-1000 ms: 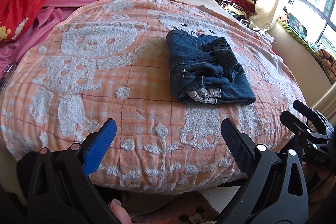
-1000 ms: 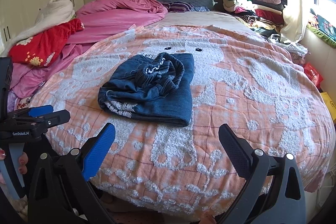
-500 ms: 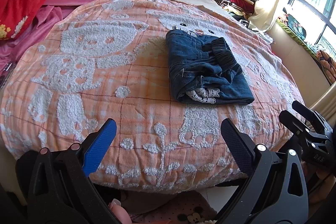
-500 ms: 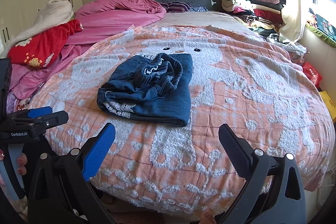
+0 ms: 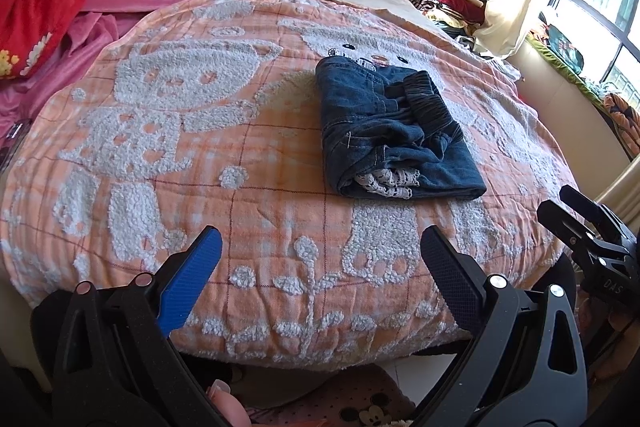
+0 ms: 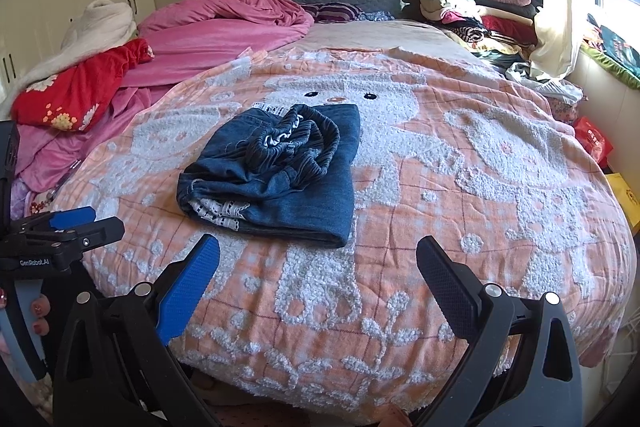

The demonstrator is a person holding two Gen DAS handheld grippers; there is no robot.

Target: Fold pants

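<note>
Left gripper [image 5: 320, 247]: jaws spread wide with nothing between them, hanging over the near edge of the bed; it also shows at the left border of the right wrist view [image 6: 86, 227].
Right gripper [image 6: 318, 255]: jaws likewise wide apart and empty, above the same near edge; in the left wrist view it appears at the far right [image 5: 580, 215].
Hand: fingertips with red nails [image 6: 38, 315] wrap the left gripper's handle.
Pants [image 5: 394, 133]: dark blue denim, folded into a compact bundle — elastic waistband bunched on top, white lace trim showing at the near end. They lie well ahead of both grippers and touch neither.
Blanket [image 6: 460, 187]: orange checked spread with fluffy white cartoon figures; it covers the bed, and the pants rest near its middle.
Pink duvet [image 6: 228, 23]: heaped toward the headboard, left side.
Red fabric [image 5: 44, 7]: crumpled beside the duvet.
Clothes pile [image 6: 476, 7]: stacked at the bed's far right corner — next to the curtain.
</note>
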